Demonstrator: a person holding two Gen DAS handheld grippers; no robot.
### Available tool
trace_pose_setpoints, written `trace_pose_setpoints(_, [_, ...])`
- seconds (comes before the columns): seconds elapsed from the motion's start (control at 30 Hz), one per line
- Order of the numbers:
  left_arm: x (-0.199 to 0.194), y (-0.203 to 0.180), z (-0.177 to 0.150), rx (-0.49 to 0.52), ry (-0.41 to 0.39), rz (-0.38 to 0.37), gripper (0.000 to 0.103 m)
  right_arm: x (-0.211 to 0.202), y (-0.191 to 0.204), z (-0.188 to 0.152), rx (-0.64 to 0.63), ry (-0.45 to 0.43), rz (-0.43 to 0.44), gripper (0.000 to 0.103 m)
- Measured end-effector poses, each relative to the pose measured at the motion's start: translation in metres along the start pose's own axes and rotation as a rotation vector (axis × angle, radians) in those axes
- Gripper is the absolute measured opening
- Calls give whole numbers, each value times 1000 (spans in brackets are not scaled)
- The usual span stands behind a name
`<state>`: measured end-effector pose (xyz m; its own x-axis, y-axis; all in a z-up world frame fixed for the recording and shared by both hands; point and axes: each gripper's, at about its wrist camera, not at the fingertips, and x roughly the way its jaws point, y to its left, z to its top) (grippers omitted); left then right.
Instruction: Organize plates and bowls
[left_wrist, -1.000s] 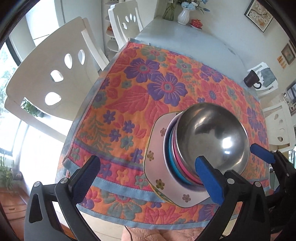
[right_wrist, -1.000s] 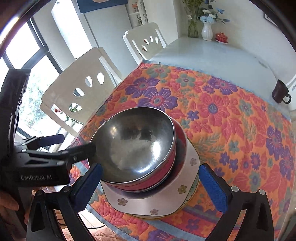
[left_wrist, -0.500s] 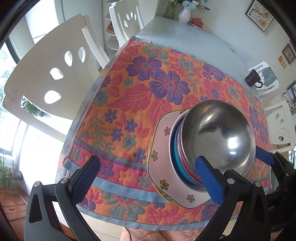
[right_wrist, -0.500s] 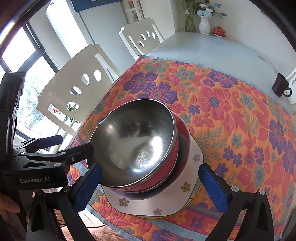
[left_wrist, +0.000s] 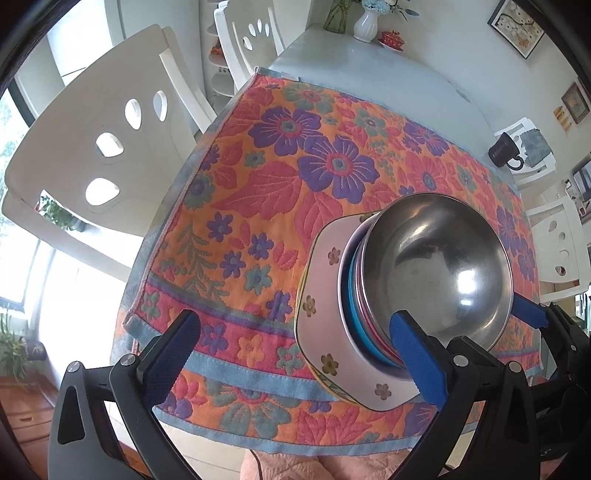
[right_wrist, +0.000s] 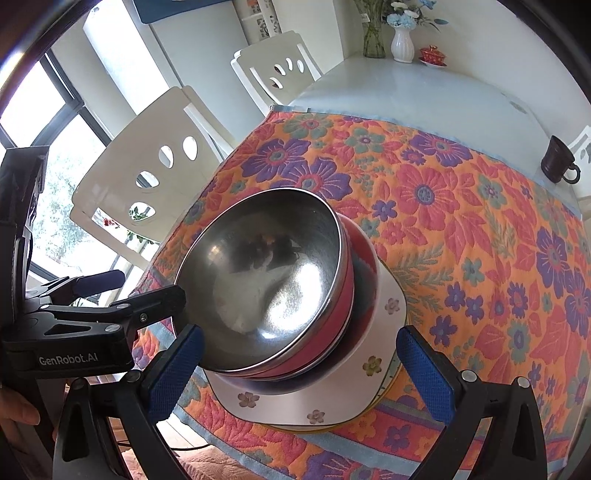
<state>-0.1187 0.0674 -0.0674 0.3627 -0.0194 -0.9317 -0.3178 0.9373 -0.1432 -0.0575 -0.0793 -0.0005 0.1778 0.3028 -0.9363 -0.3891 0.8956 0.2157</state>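
A steel bowl (left_wrist: 439, 266) (right_wrist: 266, 280) tops a stack of coloured bowls (left_wrist: 356, 295) (right_wrist: 343, 295) on a white flowered plate (left_wrist: 325, 332) (right_wrist: 295, 402), near the front edge of the floral cloth. My left gripper (left_wrist: 295, 354) is open and empty, to the stack's left, its right finger in front of the bowls. It also shows in the right wrist view (right_wrist: 136, 295), beside the steel bowl's rim. My right gripper (right_wrist: 299, 373) is open and empty, straddling the stack's near side. Its blue fingertip (left_wrist: 528, 312) shows behind the bowl.
A floral quilted cloth (left_wrist: 295, 184) (right_wrist: 461, 229) covers the near half of a pale table (right_wrist: 406, 96). A dark mug (left_wrist: 500, 151) (right_wrist: 557, 160) stands at the far right. A vase (right_wrist: 402, 44) and red dish stand at the far end. White chairs (left_wrist: 103, 147) (right_wrist: 155, 162) stand to the left.
Both views have risen and pulled back slightly from the stack. Both grippers stay open. The stack has not moved on the cloth.
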Motion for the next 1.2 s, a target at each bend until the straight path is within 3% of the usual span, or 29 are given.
trace_pose_setpoints(1.2, [0, -4, -4, 0, 17, 5, 102, -3, -3, -2, 2, 11, 14, 103])
